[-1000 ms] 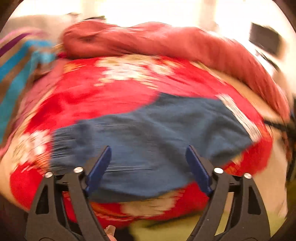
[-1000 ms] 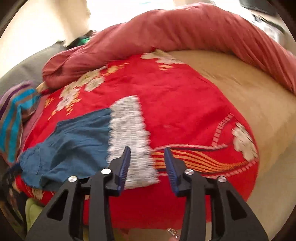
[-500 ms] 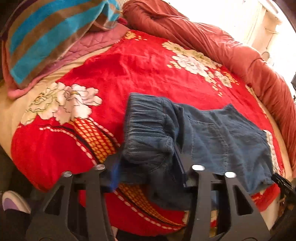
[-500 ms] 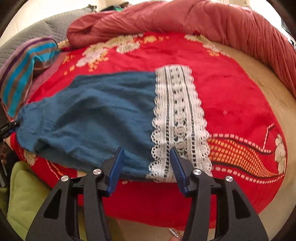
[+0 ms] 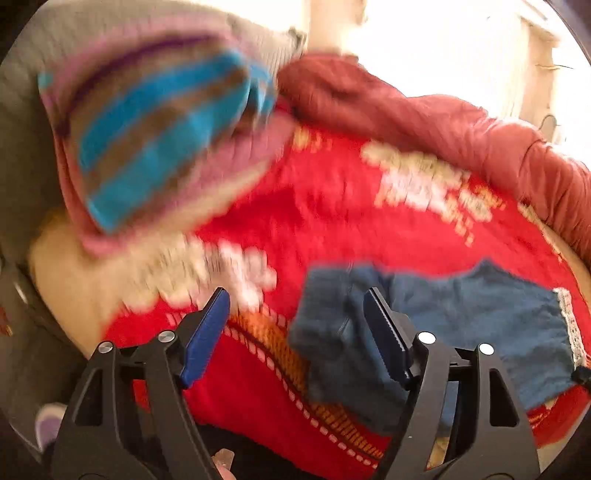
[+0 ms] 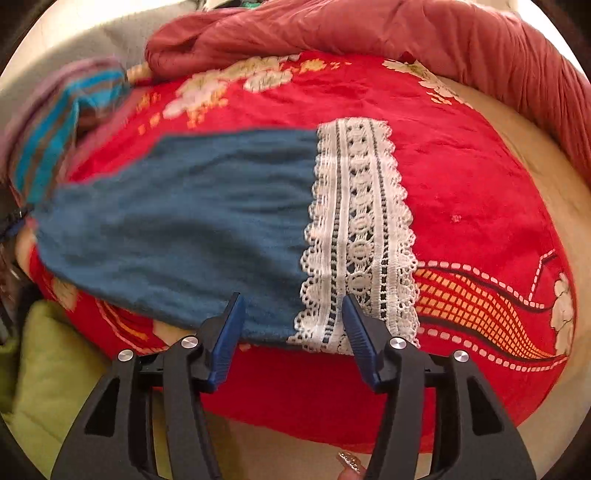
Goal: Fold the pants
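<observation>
Blue pants (image 6: 177,229) with a white lace hem (image 6: 358,236) lie flat across a red flowered blanket (image 6: 461,177). My right gripper (image 6: 293,328) is open and empty at the near edge of the pants, just left of the lace. In the blurred left wrist view the pants' waistband end (image 5: 332,325) lies on the blanket (image 5: 332,206), the lace hem (image 5: 569,321) at far right. My left gripper (image 5: 295,328) is open and empty over the blanket, its right finger (image 5: 388,339) over the waistband end.
A rolled dark red quilt (image 6: 406,33) runs along the far side of the bed. A striped blue, brown and pink cloth (image 5: 159,136) lies at the left. A yellow-green cushion (image 6: 48,369) sits below the bed edge.
My left gripper has opened, drawn back from the waistband and swung left. My right gripper moved slightly closer to the pants' near edge.
</observation>
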Motion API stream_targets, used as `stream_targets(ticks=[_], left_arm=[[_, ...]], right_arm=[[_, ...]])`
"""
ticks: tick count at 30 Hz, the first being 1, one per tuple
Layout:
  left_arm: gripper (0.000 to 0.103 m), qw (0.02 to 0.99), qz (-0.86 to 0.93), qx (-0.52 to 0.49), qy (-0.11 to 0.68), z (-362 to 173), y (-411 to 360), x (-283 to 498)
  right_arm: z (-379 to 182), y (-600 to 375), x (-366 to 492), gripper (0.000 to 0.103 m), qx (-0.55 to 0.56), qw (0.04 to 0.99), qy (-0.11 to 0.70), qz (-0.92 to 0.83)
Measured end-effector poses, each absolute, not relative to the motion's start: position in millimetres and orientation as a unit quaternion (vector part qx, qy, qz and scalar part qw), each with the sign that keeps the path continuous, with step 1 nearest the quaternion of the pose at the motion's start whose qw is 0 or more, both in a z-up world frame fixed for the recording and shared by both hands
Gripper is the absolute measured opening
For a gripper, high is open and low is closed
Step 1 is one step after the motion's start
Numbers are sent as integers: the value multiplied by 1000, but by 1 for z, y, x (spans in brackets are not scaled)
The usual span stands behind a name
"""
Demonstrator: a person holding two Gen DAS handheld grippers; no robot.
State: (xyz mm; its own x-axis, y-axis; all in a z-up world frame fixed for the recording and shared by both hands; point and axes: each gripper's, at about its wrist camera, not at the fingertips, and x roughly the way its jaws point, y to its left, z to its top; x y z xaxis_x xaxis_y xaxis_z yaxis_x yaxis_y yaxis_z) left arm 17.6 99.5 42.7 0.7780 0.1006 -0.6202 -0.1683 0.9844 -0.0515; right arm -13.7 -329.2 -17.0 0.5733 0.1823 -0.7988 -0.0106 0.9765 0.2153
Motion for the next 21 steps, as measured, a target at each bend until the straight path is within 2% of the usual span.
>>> stream_targets(ticks=[3, 7, 10, 14, 17, 18, 19, 21], left_arm=[[72, 951, 22, -45, 304, 68, 76, 16], [74, 940, -80, -33, 330, 68, 27, 37], [74, 911, -144, -40, 385, 43, -8, 60], [74, 884, -125, 0, 450, -10, -30, 79], [74, 875, -113, 15, 470, -34, -30, 81], [74, 876, -112, 19, 468, -37, -28, 77], [74, 877, -111, 21, 468, -38, -30, 76], [74, 878, -109, 27, 466, -38, -31, 75]], right_arm=[[2, -347, 2, 53, 115, 894, 429, 51], [13, -369, 48, 53, 113, 902, 416, 37], [5, -384, 90, 53, 129, 893, 429, 43], [-26, -403, 139, 53, 146, 874, 462, 28], [-48, -409, 154, 53, 157, 862, 481, 31], [-51, -405, 154, 43, 152, 862, 482, 41], [-51, -402, 153, 30, 146, 863, 481, 51], [-44, -397, 148, 18, 139, 869, 471, 67]])
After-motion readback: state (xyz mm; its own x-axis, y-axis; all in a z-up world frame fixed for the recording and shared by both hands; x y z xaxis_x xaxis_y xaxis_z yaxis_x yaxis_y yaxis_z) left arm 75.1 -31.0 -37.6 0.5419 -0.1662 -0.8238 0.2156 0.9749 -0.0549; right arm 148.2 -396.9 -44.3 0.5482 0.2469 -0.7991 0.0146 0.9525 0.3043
